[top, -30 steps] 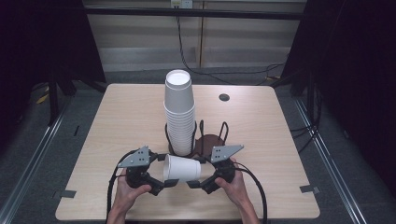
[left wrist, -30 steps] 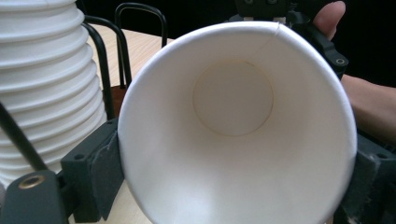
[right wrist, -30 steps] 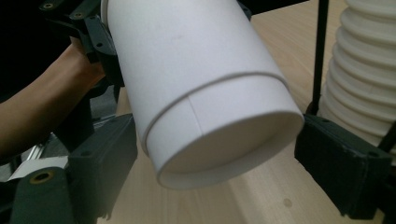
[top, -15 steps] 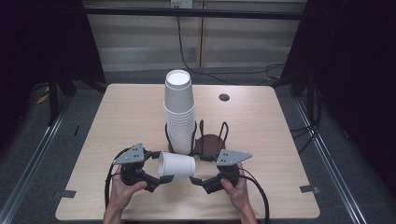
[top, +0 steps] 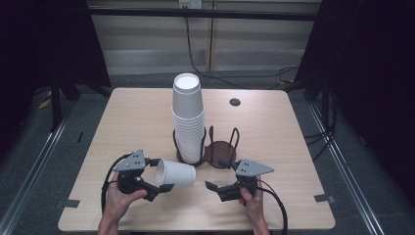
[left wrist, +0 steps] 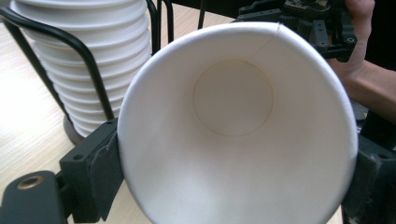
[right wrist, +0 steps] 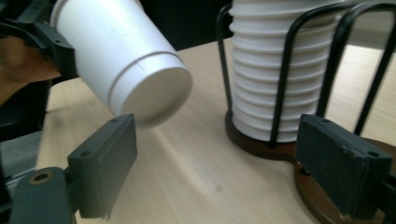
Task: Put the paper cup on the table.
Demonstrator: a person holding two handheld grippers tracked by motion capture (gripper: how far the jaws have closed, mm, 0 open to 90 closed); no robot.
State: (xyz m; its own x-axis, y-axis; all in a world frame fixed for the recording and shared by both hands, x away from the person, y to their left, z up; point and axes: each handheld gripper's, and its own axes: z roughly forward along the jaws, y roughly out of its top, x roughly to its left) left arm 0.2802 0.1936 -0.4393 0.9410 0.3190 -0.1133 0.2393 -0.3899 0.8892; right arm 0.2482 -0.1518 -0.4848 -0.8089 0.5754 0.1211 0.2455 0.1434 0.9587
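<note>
Paper cup [top: 175, 174] | sideways, clamped at rim in left gripper [top: 159, 175] | right gripper [top: 217, 176] spread wide, apparently just clear of base

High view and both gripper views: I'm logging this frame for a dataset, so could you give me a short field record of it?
held item: white paper cup, lying sideways, mouth toward the left tongs' camera
left tongs: shut on the cup near its rim
right tongs: open, empty, apart from the cup's base
cup stack: upright in the left bay of the black wire holder
holder right bay: brown base bare
surface: light wooden table
</note>
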